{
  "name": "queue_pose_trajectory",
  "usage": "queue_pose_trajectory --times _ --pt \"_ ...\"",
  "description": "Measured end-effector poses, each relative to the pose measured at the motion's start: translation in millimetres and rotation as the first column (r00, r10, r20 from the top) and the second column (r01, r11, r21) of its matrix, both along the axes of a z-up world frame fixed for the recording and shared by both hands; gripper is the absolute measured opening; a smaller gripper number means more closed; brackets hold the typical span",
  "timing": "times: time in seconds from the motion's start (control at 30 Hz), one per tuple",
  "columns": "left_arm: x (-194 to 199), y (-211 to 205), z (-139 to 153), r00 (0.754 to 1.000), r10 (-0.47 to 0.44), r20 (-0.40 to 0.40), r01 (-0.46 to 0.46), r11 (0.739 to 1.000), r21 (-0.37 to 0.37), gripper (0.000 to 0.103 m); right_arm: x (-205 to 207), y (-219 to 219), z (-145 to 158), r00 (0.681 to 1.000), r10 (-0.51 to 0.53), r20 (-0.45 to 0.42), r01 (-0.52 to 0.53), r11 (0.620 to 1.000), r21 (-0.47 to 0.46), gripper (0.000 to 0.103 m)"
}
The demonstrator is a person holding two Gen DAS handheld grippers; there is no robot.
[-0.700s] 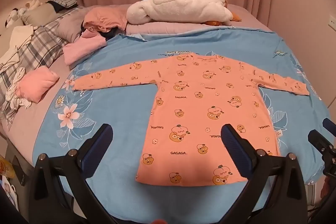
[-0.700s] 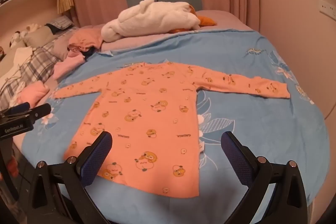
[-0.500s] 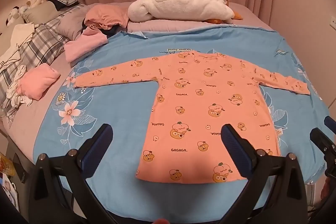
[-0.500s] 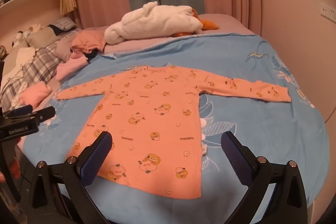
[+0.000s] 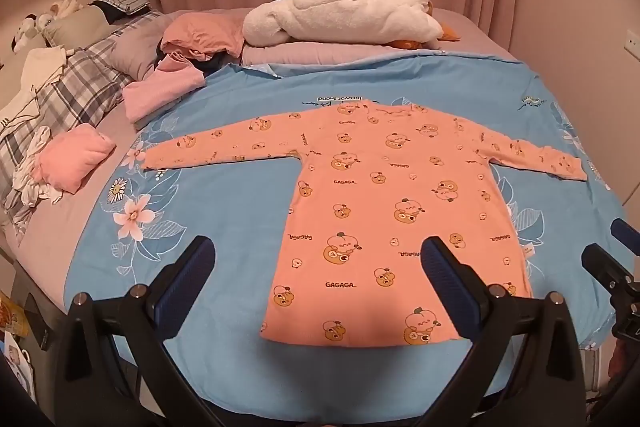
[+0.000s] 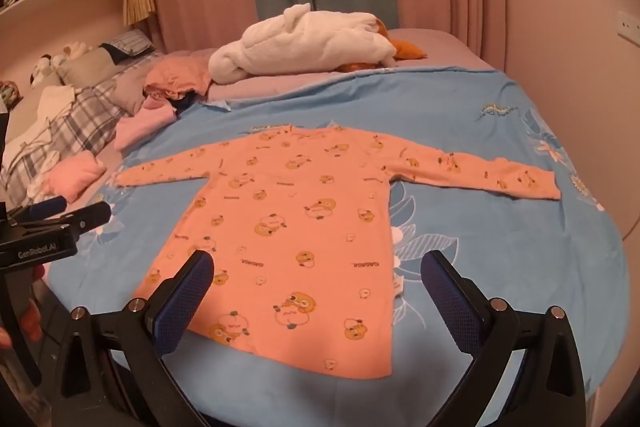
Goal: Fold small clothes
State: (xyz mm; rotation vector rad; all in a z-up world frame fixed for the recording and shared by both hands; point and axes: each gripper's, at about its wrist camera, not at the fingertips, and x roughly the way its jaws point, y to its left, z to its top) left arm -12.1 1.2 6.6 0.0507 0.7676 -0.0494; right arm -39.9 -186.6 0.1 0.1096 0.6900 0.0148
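Note:
An orange long-sleeved child's top (image 5: 384, 203) with cartoon prints lies flat on the blue floral bedsheet (image 5: 224, 211), both sleeves spread out, hem toward me. It also shows in the right wrist view (image 6: 296, 227). My left gripper (image 5: 318, 267) is open and empty, above the near edge of the bed in front of the hem. My right gripper (image 6: 316, 279) is open and empty, also in front of the hem. The left gripper's tips show at the left of the right wrist view (image 6: 64, 211).
Folded pink clothes (image 5: 76, 159) and a pink pile (image 5: 168, 91) lie at the left by plaid bedding (image 5: 60, 95). A white plush toy (image 5: 344, 15) lies at the back. Curtains and walls stand behind and at the right. The bed's edge is near me.
Both grippers have drawn back and risen slightly, so the top sits further off and more of the room shows. The top has not moved.

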Motion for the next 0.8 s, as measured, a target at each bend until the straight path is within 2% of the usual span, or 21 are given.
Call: queue_pose_trajectory --times 0.8 --pt "-3.4 -3.4 0.2 1.000 -0.008 -0.001 0.008 1.000 -0.003 0.103 -1.9 2.1 -1.0 1.000 0.007 0.008 -0.007 1.000 -0.001 0.102"
